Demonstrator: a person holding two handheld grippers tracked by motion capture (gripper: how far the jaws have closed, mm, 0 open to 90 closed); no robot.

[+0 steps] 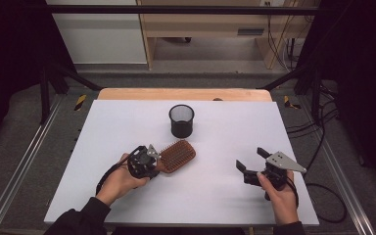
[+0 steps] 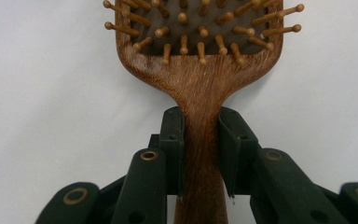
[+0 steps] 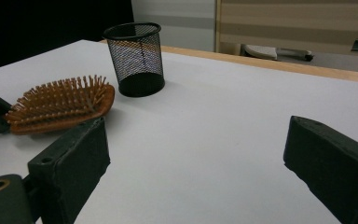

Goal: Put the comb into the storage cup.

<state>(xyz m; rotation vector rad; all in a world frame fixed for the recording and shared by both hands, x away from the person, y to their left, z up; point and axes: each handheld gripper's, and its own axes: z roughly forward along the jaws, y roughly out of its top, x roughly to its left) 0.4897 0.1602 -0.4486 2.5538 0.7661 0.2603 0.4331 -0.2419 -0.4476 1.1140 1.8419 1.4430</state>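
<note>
Hairbrush lies bristles-up on the white surface, just in front of the black mesh cup and a little to its left. We have the left claw closed on its wooden handle; in the left gripper view the two jaws press the narrow neck from both sides, just below where the head widens. The right claw is wide open and holds nothing, hovering well apart over bare surface at the right; from the right gripper view we see the brush and the cup ahead of its spread jaws.

Our read of the step: lift the brush and drop it in the cup, most likely handle down.

To do it well:
- We keep the squeeze firm. The grip sits on a tapered neck, so the wood could slide toward the thin end.
- We lift straight up first, so the bristles and head clear the rim before we travel.
- We rotate the wrist so the brush stands near upright over the opening, then lower, not drop.
- The cup looks light and could tip or skid if the head knocks its rim. We can bring the free right claw beside it to steady it.
- We release once the brush rests inside against the wall.
</note>
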